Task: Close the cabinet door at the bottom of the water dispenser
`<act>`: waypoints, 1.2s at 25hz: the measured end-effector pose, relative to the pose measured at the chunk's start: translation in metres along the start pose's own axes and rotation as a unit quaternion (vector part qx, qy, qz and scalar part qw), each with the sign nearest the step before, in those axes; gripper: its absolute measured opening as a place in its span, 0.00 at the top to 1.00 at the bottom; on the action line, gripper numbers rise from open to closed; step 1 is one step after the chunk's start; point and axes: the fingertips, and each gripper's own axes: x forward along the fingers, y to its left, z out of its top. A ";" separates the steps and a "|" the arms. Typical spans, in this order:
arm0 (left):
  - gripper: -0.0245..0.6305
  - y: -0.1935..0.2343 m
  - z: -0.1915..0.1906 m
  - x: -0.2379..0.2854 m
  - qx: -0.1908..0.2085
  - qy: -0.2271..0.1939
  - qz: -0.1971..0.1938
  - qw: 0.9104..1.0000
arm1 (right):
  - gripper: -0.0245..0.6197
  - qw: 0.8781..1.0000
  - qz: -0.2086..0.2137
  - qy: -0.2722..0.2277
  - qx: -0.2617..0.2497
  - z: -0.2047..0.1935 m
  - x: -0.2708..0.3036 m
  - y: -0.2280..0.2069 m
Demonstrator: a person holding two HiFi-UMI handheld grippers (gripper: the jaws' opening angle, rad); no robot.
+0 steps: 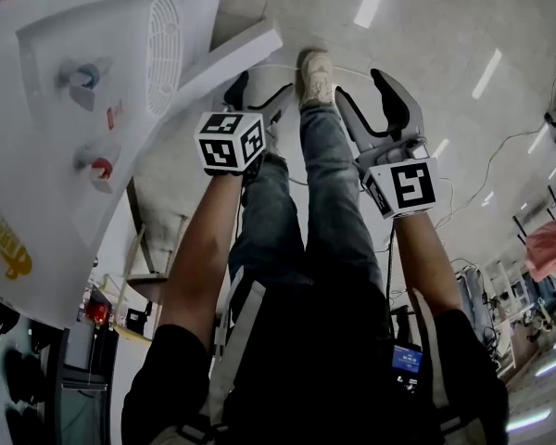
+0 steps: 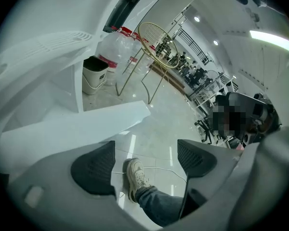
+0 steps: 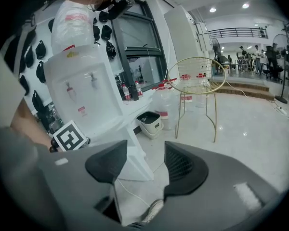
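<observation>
The white water dispenser with a blue and a red tap stands at the left of the head view. Its bottom cabinet door hangs open, swung out over the floor. My left gripper is open just short of the door's edge, with nothing between its pads. In the left gripper view the door lies just beyond the jaws. My right gripper is open too, further right and clear of the door. The right gripper view shows the dispenser and its door ahead.
The person's shoe and jeans leg lie between the grippers, and a white cable crosses the tiled floor. A small bin, large water bottles and a gold wire chair stand past the dispenser.
</observation>
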 end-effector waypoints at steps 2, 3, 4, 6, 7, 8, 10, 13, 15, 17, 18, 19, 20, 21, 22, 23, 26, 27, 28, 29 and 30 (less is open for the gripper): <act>0.33 0.002 0.005 0.001 -0.005 -0.005 0.003 1.000 | 0.59 1.000 0.009 -0.002 0.000 0.005 0.007 0.000; 0.33 0.003 0.007 0.001 -0.008 -0.007 0.004 1.000 | 0.59 1.000 0.013 -0.003 0.001 0.008 0.011 0.000; 0.33 0.003 0.009 0.002 -0.011 -0.009 0.005 1.000 | 0.60 1.000 0.017 -0.002 0.001 0.010 0.014 0.000; 0.33 0.005 0.013 0.003 -0.017 -0.014 0.009 1.000 | 0.60 1.000 0.024 0.004 -0.005 0.010 0.019 -0.002; 0.33 0.007 0.015 0.004 -0.021 -0.016 0.011 1.000 | 0.60 1.000 0.028 0.007 -0.008 0.009 0.022 -0.004; 0.33 0.008 0.017 0.005 -0.023 -0.018 0.013 0.999 | 0.60 0.999 0.031 0.007 -0.009 0.011 0.026 -0.004; 0.33 0.011 0.022 0.007 -0.028 -0.023 0.017 0.999 | 0.60 0.999 0.037 0.006 -0.009 0.016 0.033 -0.004; 0.33 0.016 0.030 0.009 -0.034 -0.034 0.023 0.999 | 0.60 0.999 0.044 0.008 -0.013 0.021 0.043 -0.006; 0.33 0.017 0.037 0.011 -0.038 -0.043 0.027 0.998 | 0.60 0.999 0.048 0.009 -0.014 0.025 0.048 -0.008; 0.33 0.018 0.041 0.012 -0.042 -0.050 0.030 0.997 | 0.60 0.998 0.053 0.012 -0.015 0.028 0.051 -0.010; 0.33 0.019 0.042 0.013 -0.044 -0.053 0.032 0.997 | 0.60 0.998 0.056 0.013 -0.016 0.029 0.053 -0.010; 0.33 0.021 0.044 0.013 -0.047 -0.056 0.035 0.997 | 0.60 0.998 0.059 0.014 -0.019 0.030 0.055 -0.010; 0.33 0.023 0.045 0.013 -0.049 -0.058 0.037 0.996 | 0.60 0.998 0.062 0.015 -0.021 0.032 0.057 -0.010; 0.33 0.024 0.047 0.013 -0.051 -0.060 0.040 0.996 | 0.60 0.998 0.065 0.015 -0.022 0.033 0.060 -0.011; 0.33 0.025 0.048 0.014 -0.052 -0.061 0.042 0.996 | 0.60 0.997 0.067 0.015 -0.023 0.034 0.062 -0.011; 0.33 0.026 0.050 0.014 -0.053 -0.062 0.043 0.996 | 0.60 0.997 0.068 0.016 -0.023 0.036 0.064 -0.012; 0.33 0.028 0.054 0.015 -0.056 -0.065 0.048 0.995 | 0.60 0.997 0.073 0.017 -0.023 0.039 0.069 -0.013; 0.33 0.029 0.056 0.015 -0.058 -0.066 0.050 0.995 | 0.60 0.997 0.075 0.017 -0.022 0.039 0.071 -0.013; 0.33 0.030 0.057 0.015 -0.059 -0.067 0.052 0.995 | 0.60 0.997 0.077 0.018 -0.022 0.040 0.073 -0.012; 0.33 0.031 0.059 0.016 -0.060 -0.068 0.053 0.994 | 0.60 0.996 0.079 0.018 -0.021 0.040 0.075 -0.012; 0.33 0.032 0.060 0.016 -0.060 -0.069 0.054 0.994 | 0.60 0.996 0.081 0.018 -0.021 0.041 0.076 -0.012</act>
